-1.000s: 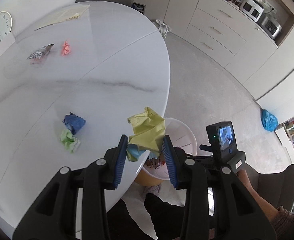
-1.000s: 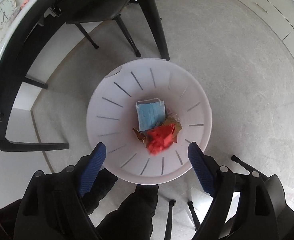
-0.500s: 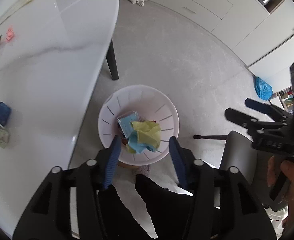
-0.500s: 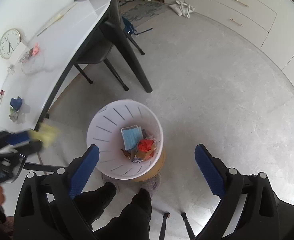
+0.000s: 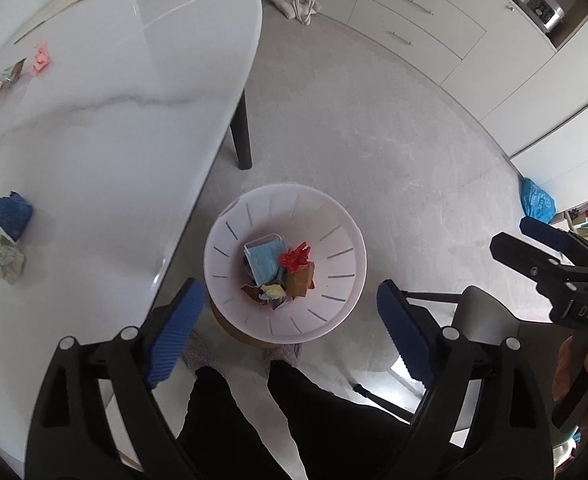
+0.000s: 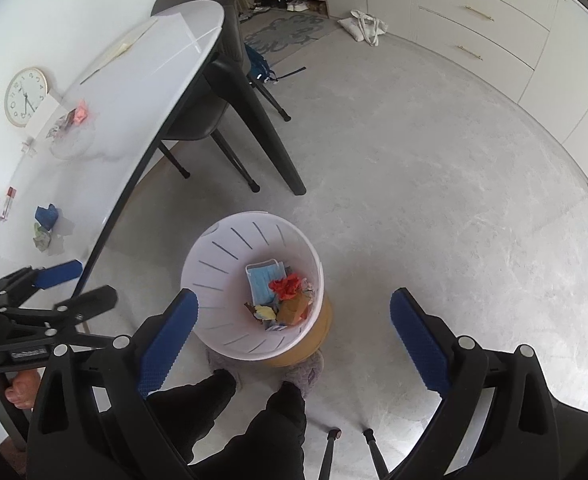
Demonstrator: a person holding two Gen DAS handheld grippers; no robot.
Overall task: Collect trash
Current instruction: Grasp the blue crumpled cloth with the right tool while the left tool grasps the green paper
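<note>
Your left hand-held gripper (image 5: pixel 290 316) is hovering over the white bin (image 5: pixel 335 292), jaws opening with nothing between them. Your right hand-held gripper (image 6: pixel 292 330) is gaping wide and empty. The yellow paper (image 5: pixel 274 290) is lying in the bin; blue (image 5: pixel 10 213) and green (image 5: pixel 8 258) wads are sitting on the surface (image 5: pixel 106 152).

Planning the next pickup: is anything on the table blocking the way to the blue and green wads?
Nothing visible does. The blue wad and green wad lie touching on bare table, nothing around them; the left gripper, jaws opening and empty, hangs over the bin.
</note>
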